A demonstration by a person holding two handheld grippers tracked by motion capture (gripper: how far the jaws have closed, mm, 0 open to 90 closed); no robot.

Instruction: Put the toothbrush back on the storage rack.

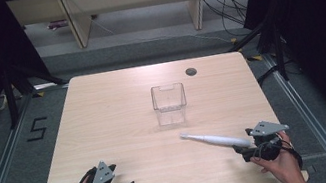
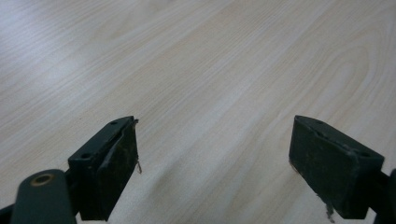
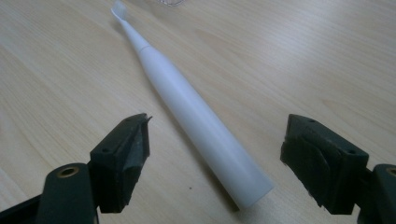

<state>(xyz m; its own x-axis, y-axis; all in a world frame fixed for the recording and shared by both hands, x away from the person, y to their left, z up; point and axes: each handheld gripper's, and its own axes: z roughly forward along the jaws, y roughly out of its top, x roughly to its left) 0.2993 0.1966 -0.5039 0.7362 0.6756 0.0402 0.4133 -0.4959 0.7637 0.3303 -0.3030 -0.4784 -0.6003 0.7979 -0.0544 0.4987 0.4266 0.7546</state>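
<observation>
Lay flat on the table (image 1: 103, 112), toothbrush (image 1: 217, 139) with its butt between the wide-open, untouching jaws of the right gripper (image 3: 215, 154), brush head pointing away toward the clear cup (image 1: 169, 103); left gripper (image 2: 215, 154) open, empty, well apart

Toothbrush (image 1: 216, 139) before container (image 1: 169, 103); both on table (image 1: 105, 122).

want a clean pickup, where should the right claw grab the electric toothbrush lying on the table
Probably the thick handle end of the electric toothbrush, which lies flat with its butt already between the open jaws of the right claw. Come from above, one pad on each long side. The neck tapers thin toward the brush head, so it offers less hold.
</observation>
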